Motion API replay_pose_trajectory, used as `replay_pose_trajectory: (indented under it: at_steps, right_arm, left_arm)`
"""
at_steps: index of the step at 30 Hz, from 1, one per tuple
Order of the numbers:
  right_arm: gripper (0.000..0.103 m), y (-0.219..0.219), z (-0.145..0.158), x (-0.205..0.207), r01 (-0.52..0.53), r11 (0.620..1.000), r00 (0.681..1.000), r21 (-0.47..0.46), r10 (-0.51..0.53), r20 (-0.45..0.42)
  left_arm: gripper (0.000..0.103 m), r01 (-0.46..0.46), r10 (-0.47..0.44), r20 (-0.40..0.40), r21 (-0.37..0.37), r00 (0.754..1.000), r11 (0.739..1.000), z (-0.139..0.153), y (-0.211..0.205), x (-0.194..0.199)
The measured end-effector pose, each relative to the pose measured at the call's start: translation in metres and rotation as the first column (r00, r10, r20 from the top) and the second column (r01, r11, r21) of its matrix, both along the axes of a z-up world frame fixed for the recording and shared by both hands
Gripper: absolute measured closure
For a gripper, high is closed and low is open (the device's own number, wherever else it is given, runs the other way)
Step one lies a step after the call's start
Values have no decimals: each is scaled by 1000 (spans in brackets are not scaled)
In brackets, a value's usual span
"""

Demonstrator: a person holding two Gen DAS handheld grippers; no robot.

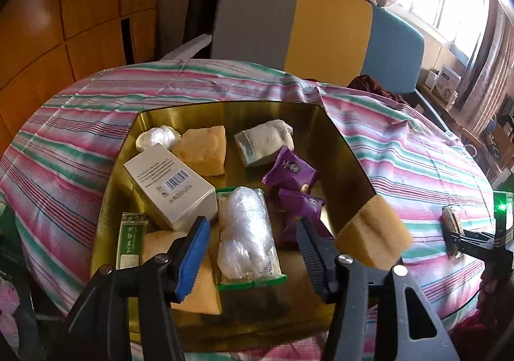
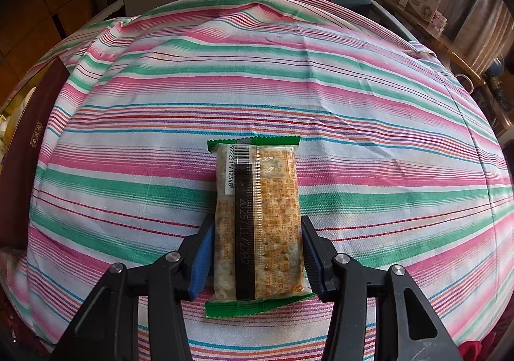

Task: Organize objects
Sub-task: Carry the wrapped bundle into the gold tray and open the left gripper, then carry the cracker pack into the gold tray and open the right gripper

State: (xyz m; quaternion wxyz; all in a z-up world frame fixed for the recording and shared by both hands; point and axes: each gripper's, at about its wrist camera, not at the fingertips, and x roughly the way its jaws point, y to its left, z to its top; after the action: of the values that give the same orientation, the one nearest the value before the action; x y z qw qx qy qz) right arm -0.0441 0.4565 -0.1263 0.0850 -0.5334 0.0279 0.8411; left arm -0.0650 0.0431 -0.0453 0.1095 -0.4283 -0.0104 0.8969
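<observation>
My left gripper (image 1: pixel 250 251) open over snack pack (image 1: pixel 245 232) in gold tin (image 1: pixel 337 142); right gripper (image 2: pixel 257 261) clamping cracker pack (image 2: pixel 258 219) on striped cloth (image 2: pixel 369 142)

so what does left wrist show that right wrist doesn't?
Left wrist only: the gold metal tin holding a white barcoded carton, two purple snack packets, yellow sponges, a rolled white sock and a green-edged plastic packet, with the left hand-held gripper open above it.

Right wrist only: the right hand-held gripper shut on a green-edged cracker packet, barcode side up.

Both: the pink-and-green striped tablecloth and the grey, yellow and blue chair back.
</observation>
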Motion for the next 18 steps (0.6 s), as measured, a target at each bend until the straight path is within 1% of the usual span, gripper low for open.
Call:
replay_pose_trajectory:
  at_steps: [9,14,16,18]
  right_arm:
    - [55,-2,1,3,36,999,999,8,-36,-11]
    - [56,-3,3,3,73,997,997,-1,-73,-12]
    - [56,-5,6,2,90,995,996,-40,-90,-13]
    - [56,-12,11,1,81,995,996,-66,-83,-23]
  left_arm:
    - [45,11,-12,-65,-13,998,1000,20,-7,25]
    - [45,6,-7,-69,-12,998,1000,24,-15,33]
    - [45,0,-1,-71,-14,997,1000,24,-19,36]
    - [45,-8,7,-68,-13,998,1000,23,-24,37]
